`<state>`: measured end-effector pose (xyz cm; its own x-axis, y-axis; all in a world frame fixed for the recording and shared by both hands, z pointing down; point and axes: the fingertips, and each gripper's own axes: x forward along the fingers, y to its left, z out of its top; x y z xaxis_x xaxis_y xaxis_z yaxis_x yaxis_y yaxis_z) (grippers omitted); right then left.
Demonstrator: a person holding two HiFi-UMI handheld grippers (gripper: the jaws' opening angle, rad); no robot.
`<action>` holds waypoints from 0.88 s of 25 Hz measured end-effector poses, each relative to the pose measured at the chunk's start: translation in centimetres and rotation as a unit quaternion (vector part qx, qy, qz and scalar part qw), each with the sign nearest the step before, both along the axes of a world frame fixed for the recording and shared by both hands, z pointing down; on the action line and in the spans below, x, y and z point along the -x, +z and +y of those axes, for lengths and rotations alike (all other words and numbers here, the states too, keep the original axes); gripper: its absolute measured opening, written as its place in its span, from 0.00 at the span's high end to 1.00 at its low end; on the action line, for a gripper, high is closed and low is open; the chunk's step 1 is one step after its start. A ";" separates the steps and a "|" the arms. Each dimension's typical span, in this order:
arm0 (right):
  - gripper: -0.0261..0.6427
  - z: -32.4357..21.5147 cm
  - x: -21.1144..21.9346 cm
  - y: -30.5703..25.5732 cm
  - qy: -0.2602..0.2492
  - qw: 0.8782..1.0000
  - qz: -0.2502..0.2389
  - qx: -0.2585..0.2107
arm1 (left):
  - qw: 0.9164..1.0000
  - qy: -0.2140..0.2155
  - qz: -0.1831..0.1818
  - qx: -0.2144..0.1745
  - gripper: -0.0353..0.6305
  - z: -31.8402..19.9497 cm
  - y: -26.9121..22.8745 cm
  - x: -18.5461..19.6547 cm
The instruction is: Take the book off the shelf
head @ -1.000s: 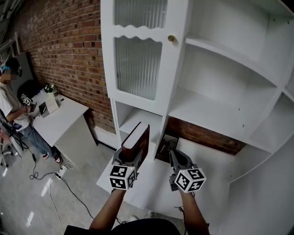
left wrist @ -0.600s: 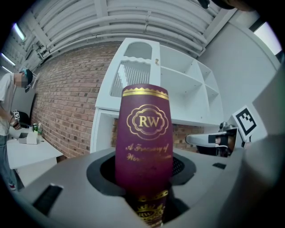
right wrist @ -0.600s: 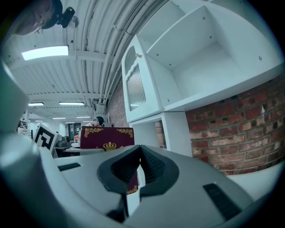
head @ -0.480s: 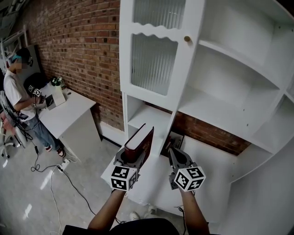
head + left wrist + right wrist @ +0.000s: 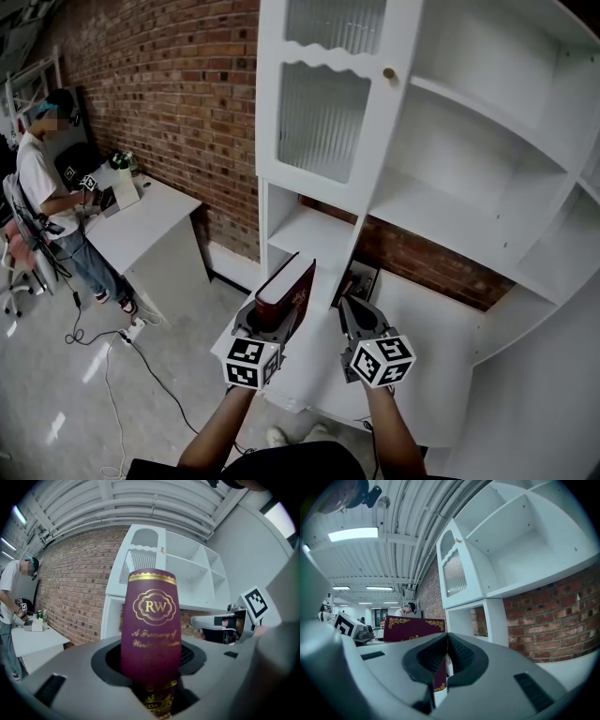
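Left gripper [image 5: 270, 323] has the book [image 5: 287, 289] clamped between its jaws, gripped low at the spine end. The book stands upright, maroon with gold trim, its spine with a gold "RW" crest facing back along the gripper; most of it rises clear above the jaws. The jaws are set moderately wide, just as wide as the book is thick, with the pads pressing on both covers.

Right gripper [image 5: 348, 307] sits just beside it on the right, about level and not touching the book; its jaws are closed tip to tip and hold nothing. In the right gripper view the book's cover shows side-on just past those closed tips.

The book is out in the air in front of the white shelf [image 5: 441, 220], clear of every compartment. A ribbed glass door [image 5: 323, 122] closes the shelf's upper left. Beyond is a brick wall [image 5: 178, 94]; off to the left is a white desk [image 5: 150, 230] with a person [image 5: 42, 183] standing at it, well apart from the grippers.
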<state>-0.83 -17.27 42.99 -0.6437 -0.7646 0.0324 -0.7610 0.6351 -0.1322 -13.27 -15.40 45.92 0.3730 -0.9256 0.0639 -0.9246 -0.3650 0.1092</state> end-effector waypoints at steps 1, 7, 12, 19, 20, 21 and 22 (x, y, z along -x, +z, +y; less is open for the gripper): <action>0.93 0.2 0.0 0.0 0.000 1.000 0.000 -0.001 | 1.000 0.000 0.000 0.000 0.60 0.1 0.1 0.0; 0.93 1.0 -0.6 -0.4 0.004 1.000 -0.001 -0.008 | 1.000 -0.001 -0.001 -0.004 0.60 1.1 -0.2 -0.2; 0.93 1.2 -1.7 -1.1 0.007 1.000 -0.003 -0.013 | 1.000 0.001 0.000 -0.015 0.60 1.5 -1.2 -1.1; 0.93 2.7 -3.1 -1.2 0.002 1.000 0.003 -0.012 | 1.000 0.003 0.004 -0.019 0.60 2.9 -2.0 -3.0; 0.93 3.0 -3.3 -1.2 0.001 1.000 0.004 -0.012 | 1.000 0.004 0.004 -0.020 0.60 3.2 -2.1 -3.3; 0.93 3.2 -3.6 -1.3 0.000 1.000 0.005 -0.012 | 1.000 0.004 0.005 -0.021 0.60 3.5 -2.2 -3.6; 0.93 3.5 -3.8 -1.3 -0.001 1.000 0.006 -0.012 | 1.000 0.004 0.005 -0.022 0.60 3.9 -2.3 -3.9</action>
